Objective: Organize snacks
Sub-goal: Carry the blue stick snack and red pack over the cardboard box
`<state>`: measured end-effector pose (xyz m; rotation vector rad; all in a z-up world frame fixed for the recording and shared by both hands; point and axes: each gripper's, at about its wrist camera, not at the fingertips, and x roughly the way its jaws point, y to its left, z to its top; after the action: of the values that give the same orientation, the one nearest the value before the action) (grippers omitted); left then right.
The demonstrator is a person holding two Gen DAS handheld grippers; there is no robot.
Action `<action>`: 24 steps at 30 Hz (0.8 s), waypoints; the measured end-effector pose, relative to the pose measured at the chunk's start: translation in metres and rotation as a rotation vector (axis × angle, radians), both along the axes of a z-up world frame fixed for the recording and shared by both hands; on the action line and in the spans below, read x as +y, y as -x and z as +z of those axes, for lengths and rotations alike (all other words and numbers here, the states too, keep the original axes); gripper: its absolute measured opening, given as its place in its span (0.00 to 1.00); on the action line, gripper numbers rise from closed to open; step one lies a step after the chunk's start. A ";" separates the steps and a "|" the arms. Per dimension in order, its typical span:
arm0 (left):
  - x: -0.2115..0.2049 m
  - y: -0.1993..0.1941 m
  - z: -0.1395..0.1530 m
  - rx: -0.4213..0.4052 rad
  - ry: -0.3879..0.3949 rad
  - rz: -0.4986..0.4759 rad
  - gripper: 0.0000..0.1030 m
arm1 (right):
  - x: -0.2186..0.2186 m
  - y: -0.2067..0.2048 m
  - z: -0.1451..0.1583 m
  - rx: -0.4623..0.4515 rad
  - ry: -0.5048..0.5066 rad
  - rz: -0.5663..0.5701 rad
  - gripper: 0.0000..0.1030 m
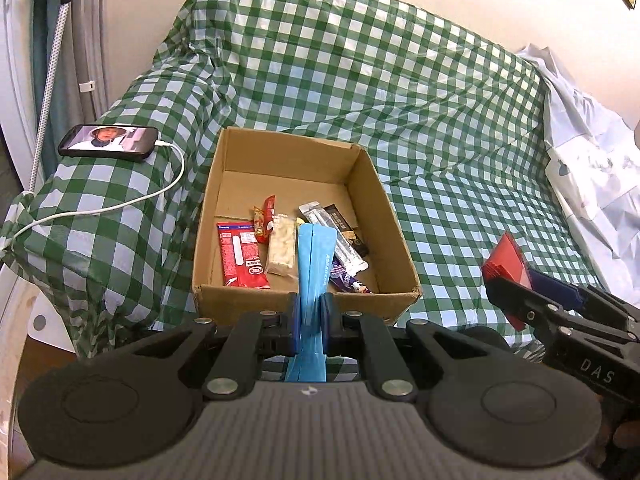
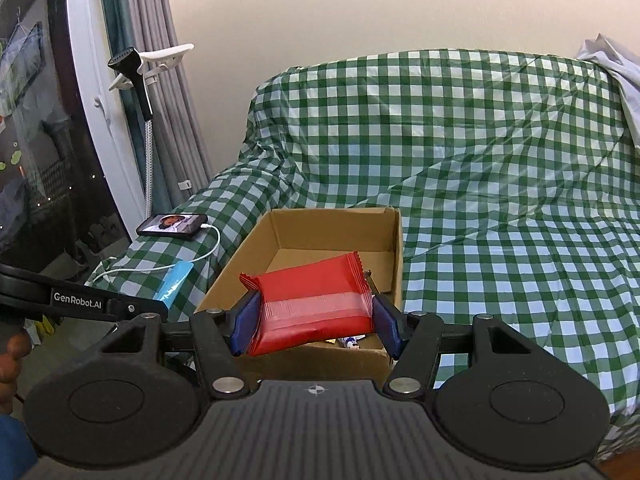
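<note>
Left gripper (image 1: 311, 312) fingers clamped on blue packet (image 1: 314, 264); right gripper (image 2: 316, 322) fingers on red packet (image 2: 312, 304).

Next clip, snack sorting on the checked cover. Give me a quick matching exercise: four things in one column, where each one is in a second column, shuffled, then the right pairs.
Things
1. blue packet
2. red packet
3. phone
4. cardboard box

Places
A. on the checked cover, holding several snack bars
B. pinched in the left gripper
C. on the armrest, with a white cable plugged in
D. held across the right gripper

Pairs: 1-B, 2-D, 3-C, 4-A
</note>
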<state>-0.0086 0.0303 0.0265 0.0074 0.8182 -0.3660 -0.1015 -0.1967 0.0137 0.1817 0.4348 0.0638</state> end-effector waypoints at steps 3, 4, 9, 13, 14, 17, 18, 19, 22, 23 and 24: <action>-0.001 -0.005 0.000 0.004 0.001 0.007 0.11 | 0.001 -0.003 -0.003 0.010 0.004 0.002 0.60; -0.001 -0.007 0.000 0.005 0.001 0.009 0.11 | 0.002 -0.004 -0.003 0.014 0.005 0.002 0.60; -0.001 -0.018 -0.003 0.011 -0.004 0.017 0.11 | 0.003 -0.011 -0.007 0.034 0.010 0.003 0.60; -0.001 -0.026 -0.004 0.015 -0.007 0.023 0.11 | 0.002 -0.018 -0.010 0.050 0.015 0.005 0.60; -0.002 -0.029 -0.004 0.017 -0.007 0.025 0.11 | 0.001 -0.019 -0.010 0.053 0.017 0.005 0.60; -0.002 -0.037 -0.004 0.022 -0.005 0.031 0.11 | -0.001 -0.025 -0.010 0.060 0.022 0.005 0.60; -0.002 -0.040 -0.004 0.022 -0.005 0.032 0.11 | -0.002 -0.027 -0.010 0.062 0.022 0.005 0.60; -0.003 -0.043 -0.004 0.024 -0.006 0.034 0.11 | -0.002 -0.029 -0.009 0.064 0.022 0.004 0.60; -0.003 -0.052 -0.005 0.029 -0.006 0.037 0.11 | -0.004 -0.037 -0.009 0.073 0.019 0.004 0.60; -0.004 -0.055 -0.005 0.030 -0.006 0.040 0.11 | -0.004 -0.040 -0.010 0.077 0.017 0.004 0.60; -0.004 -0.058 -0.005 0.031 -0.006 0.041 0.11 | -0.005 -0.043 -0.010 0.081 0.017 0.004 0.60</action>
<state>0.0493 0.0259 0.0212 -0.0097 0.8485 -0.3257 -0.0588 -0.2013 0.0037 0.1674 0.5159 0.0571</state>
